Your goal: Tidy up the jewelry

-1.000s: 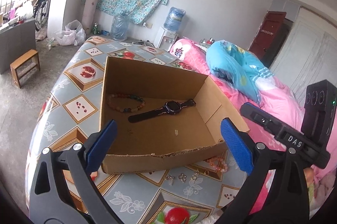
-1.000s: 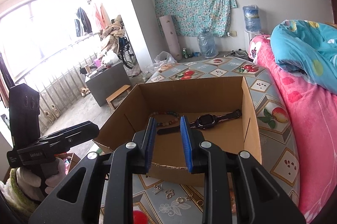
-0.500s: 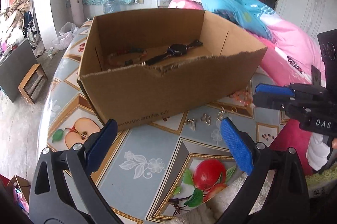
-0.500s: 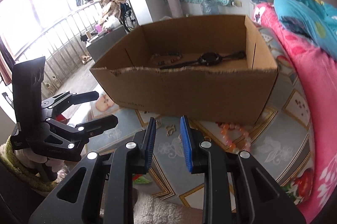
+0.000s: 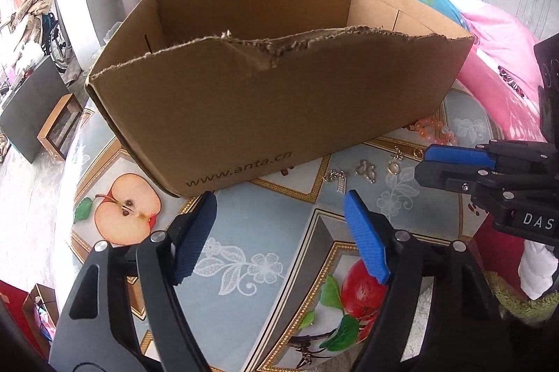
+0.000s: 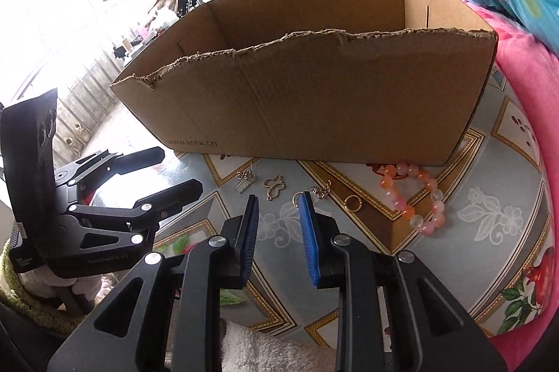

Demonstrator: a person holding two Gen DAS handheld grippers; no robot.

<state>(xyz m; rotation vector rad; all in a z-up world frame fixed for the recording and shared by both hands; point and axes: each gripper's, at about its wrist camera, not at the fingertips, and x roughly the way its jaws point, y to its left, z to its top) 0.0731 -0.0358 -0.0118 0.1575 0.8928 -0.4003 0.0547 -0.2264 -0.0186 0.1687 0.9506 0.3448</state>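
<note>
We hold the left gripper (image 5: 279, 228) parted, just narrowing, and the right gripper (image 6: 278, 221) nearly closed, both empty; the bead bracelet (image 6: 415, 197) and small charms (image 6: 274, 187) remain outside the cardboard box (image 6: 314, 85).

The left tongs (image 5: 279, 232) angle steeply downward, blue pads (image 5: 195, 239) set well apart with nothing between them; their jaws have just been closing. The right tongs (image 6: 277, 225) also tilt downward, jaws parted by only a narrow gap that holds nothing. In the left wrist view the right tongs (image 5: 424, 164) reach in from 3 o'clock; in the right wrist view the left tongs (image 6: 181, 171) enter from 9 o'clock. A white-gloved hand (image 5: 536, 270) shows beneath the right tongs.
</note>
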